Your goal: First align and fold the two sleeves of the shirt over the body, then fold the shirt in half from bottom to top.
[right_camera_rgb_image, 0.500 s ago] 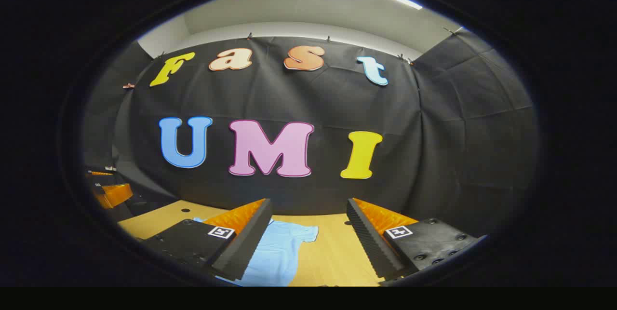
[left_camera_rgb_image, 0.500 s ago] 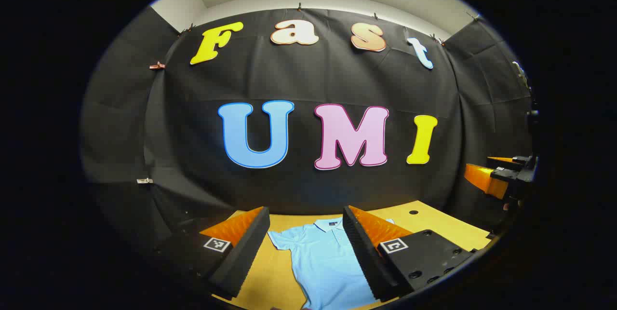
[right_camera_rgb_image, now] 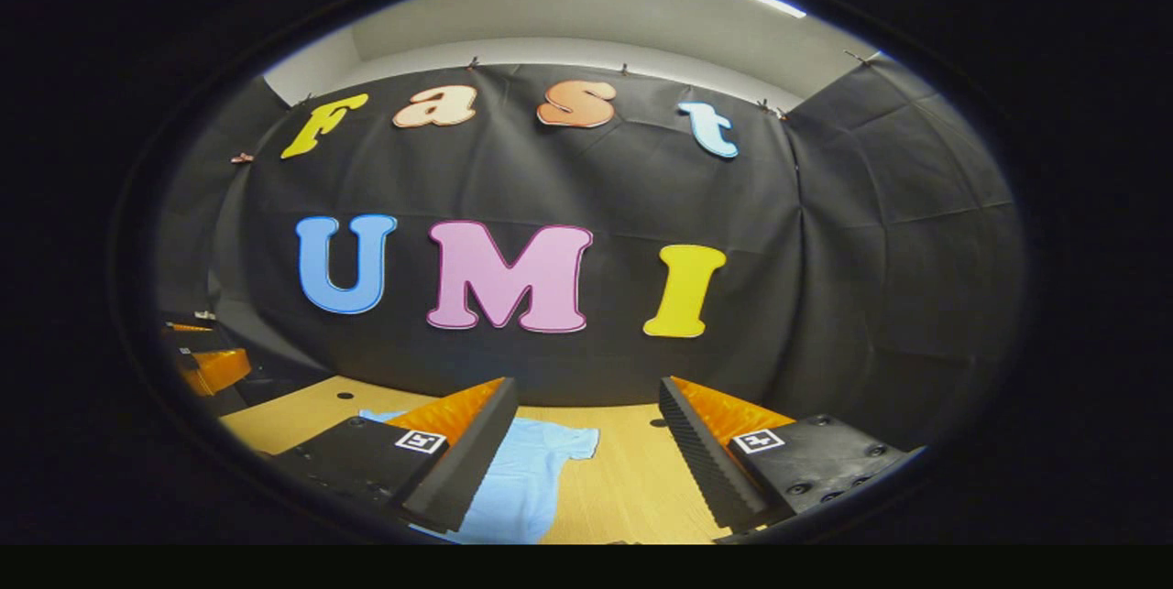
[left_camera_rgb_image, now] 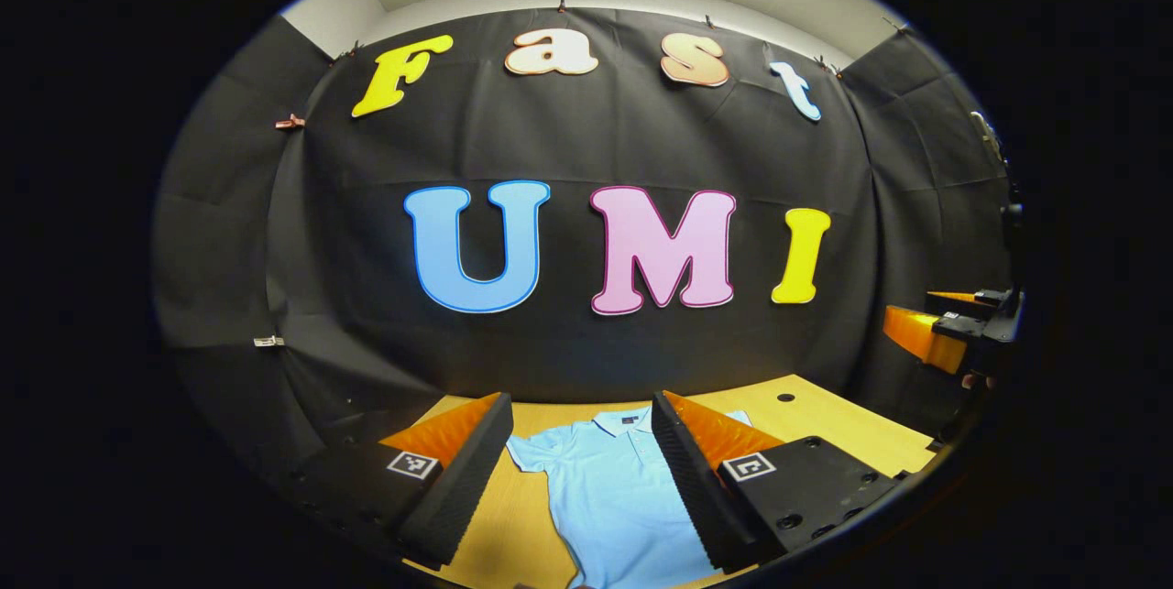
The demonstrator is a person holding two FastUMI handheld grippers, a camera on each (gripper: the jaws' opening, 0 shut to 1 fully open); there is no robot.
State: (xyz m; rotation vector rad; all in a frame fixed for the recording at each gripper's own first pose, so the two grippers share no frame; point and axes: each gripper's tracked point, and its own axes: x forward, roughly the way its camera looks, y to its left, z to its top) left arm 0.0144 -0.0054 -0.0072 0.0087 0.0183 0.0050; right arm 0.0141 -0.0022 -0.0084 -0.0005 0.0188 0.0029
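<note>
A light blue polo shirt (left_camera_rgb_image: 616, 496) lies flat on the wooden table (left_camera_rgb_image: 825, 424), collar toward the far wall and both short sleeves spread out. In the left gripper view my left gripper (left_camera_rgb_image: 581, 470) hovers above it, open, its fingers framing the collar and left sleeve. In the right gripper view my right gripper (right_camera_rgb_image: 586, 452) is open too, held over the shirt's right sleeve (right_camera_rgb_image: 561, 441) and the bare wood beside it. The right gripper (left_camera_rgb_image: 948, 332) also appears at the far right edge of the left gripper view. The left gripper (right_camera_rgb_image: 206, 360) shows at the left edge of the right gripper view.
The black cloth wall (left_camera_rgb_image: 586, 158) closes off the back of the table. Small dark holes (left_camera_rgb_image: 785, 398) dot the tabletop near the far edge, one (right_camera_rgb_image: 345, 396) in the right gripper view too.
Both views have tipped down slightly, showing a little more of the table and shirt. Both grippers stay open and hold nothing.
</note>
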